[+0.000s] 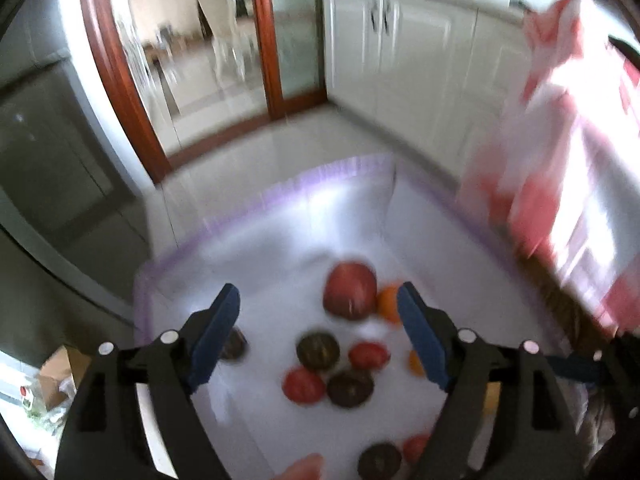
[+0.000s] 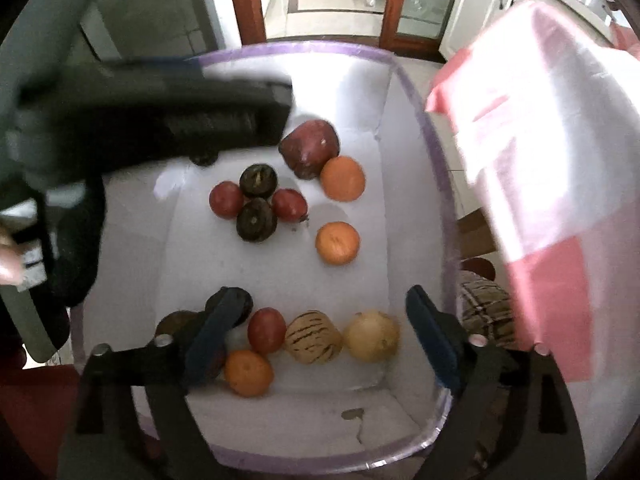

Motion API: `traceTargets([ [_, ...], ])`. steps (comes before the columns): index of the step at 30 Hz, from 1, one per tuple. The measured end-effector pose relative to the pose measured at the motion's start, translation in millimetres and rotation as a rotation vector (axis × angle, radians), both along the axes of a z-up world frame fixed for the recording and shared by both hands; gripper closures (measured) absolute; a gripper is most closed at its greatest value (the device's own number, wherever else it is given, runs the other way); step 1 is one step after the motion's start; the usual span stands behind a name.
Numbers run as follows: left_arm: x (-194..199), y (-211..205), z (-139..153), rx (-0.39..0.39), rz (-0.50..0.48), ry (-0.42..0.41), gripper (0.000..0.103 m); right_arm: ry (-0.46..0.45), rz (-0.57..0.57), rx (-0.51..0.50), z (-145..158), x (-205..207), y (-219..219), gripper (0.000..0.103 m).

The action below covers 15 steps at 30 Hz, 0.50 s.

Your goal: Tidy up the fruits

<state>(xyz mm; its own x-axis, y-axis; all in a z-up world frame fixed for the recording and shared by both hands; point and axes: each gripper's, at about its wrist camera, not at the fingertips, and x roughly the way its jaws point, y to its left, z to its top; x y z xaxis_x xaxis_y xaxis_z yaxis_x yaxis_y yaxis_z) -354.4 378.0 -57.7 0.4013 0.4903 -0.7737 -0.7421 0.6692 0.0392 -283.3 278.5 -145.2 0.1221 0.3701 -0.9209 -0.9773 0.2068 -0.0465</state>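
Observation:
A white bin with a purple rim (image 2: 436,160) holds several fruits. A large red apple (image 2: 310,148), an orange (image 2: 343,178) and two dark round fruits (image 2: 258,180) lie at its far side. A striped pale fruit (image 2: 313,337) and a yellow one (image 2: 372,335) lie nearer. My right gripper (image 2: 322,294) hangs open above the near fruits, holding nothing. My left gripper (image 1: 318,292) is also open and empty above the bin rim (image 1: 280,184), over the apple (image 1: 350,290). Its dark body (image 2: 160,116) crosses the right wrist view's upper left.
A pink and white plastic bag (image 2: 540,140) hangs right of the bin, also in the left wrist view as the bag (image 1: 560,160). White cabinets (image 1: 400,60), a wood-framed glass door (image 1: 272,40) and a dark appliance (image 1: 40,160) stand beyond. A plaid cushion (image 2: 484,308) lies right of the bin.

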Motion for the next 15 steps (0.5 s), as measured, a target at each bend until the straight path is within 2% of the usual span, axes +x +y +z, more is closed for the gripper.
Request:
traceTargets([
  [1,-0.9,-2.4,9.8,0.021,-0.009,-0.032,0.004,-0.005,-0.006,0.008,5.1,-0.2,-1.6,0.016],
  [3,-4.8,-9.3,29.9,0.055,-0.047,-0.114,0.001,-0.010,-0.016,0.033,16.1,-0.3,-5.8,0.016],
  [5,-4.2,-13.8,40.8,0.068,-0.073,-0.145,0.001,-0.043,-0.030,0.056,26.0,-3.1,-7.9,0.016],
  [9,1.9,-11.2,37.1,0.072,0.003,-0.061,0.001,-0.113,-0.039,0.064,35.5,-5.6,-6.2,0.016],
  [12,4.1,-2.2,18.4,-0.015,0.031,0.024,0.001,-0.116,-0.061,0.056,38.2,-2.4,-8.1,0.016],
  [15,-1.0,1.6,8.9,-0.052,0.045,0.056,0.001,-0.119,-0.079,0.034,32.1,1.8,-9.2,0.016],
])
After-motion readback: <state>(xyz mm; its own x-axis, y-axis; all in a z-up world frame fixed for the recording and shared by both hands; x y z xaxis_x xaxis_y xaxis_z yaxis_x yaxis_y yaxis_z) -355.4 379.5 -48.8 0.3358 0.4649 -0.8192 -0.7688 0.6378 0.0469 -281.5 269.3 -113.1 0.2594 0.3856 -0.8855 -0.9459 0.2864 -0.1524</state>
